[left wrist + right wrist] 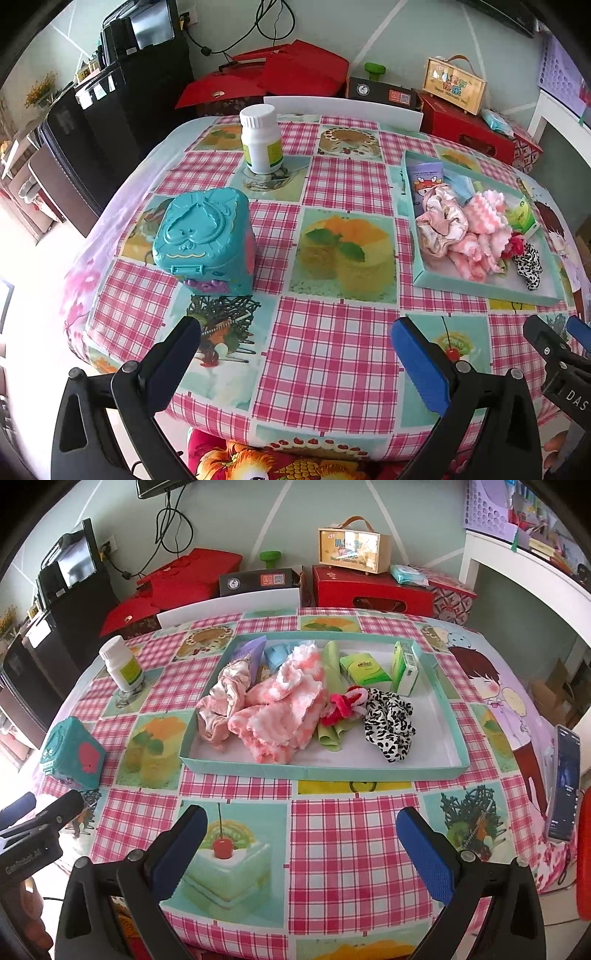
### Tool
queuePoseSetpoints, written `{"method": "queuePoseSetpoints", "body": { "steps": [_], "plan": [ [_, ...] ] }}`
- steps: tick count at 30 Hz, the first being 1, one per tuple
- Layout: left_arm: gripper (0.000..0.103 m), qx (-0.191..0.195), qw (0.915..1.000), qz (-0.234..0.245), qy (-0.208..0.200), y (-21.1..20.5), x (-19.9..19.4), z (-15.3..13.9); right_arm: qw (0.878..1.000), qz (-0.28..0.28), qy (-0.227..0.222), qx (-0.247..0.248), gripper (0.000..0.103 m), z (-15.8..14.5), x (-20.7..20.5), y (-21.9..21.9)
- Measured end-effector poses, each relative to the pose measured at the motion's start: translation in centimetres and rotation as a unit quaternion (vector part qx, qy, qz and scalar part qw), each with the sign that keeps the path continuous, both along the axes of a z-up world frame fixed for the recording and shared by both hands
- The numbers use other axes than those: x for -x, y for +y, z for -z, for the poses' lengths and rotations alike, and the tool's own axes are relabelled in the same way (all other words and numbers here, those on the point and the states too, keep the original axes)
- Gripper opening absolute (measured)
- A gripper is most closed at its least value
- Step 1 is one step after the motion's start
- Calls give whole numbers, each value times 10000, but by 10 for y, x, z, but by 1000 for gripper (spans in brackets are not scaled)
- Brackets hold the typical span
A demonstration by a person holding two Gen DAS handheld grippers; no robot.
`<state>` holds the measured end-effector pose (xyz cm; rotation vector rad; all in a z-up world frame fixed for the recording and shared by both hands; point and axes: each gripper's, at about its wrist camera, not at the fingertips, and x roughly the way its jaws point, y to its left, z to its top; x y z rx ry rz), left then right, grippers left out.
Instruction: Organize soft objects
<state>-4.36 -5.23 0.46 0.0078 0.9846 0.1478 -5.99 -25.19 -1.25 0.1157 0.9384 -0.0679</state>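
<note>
Left tongs [295,354]: spread wide, nothing between the pads, hovering over the near edge of the desk [332,332]. Right tongs [301,840]: likewise spread wide and empty, above the near desk edge, facing the tray.

Teal shallow tray [321,770] lies on the desk's right half, long axis running left-right in the right wrist view. Contents, largest first: pink-and-white fluffy cloth [284,705], bunched at centre, its length running from far to near-left; pale pink crumpled cloth [221,701] touching it on the left; leopard-print scrunchie [388,723] at near right; light green strip [328,694] lying far-to-near, partly under the fluffy cloth; red-and-white scrunchie [343,701] on that strip, touching the leopard one. Far right holds two green tissue packs [364,670], one flat, one upright on edge. Far left: purple tube [253,653], blue packet beside it.

Outside the tray: teal lidded box [207,240] at near left, lid closed; white bottle [260,140] upright at far left.
</note>
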Motion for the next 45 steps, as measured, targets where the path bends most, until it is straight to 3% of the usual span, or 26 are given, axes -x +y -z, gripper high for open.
{"method": "queuePoseSetpoints", "body": {
  "steps": [45],
  "plan": [
    [103, 68, 9999, 91, 72, -5, 3, -6, 10000, 18, 38, -62, 103, 0, 1, -6]
  ]
}}
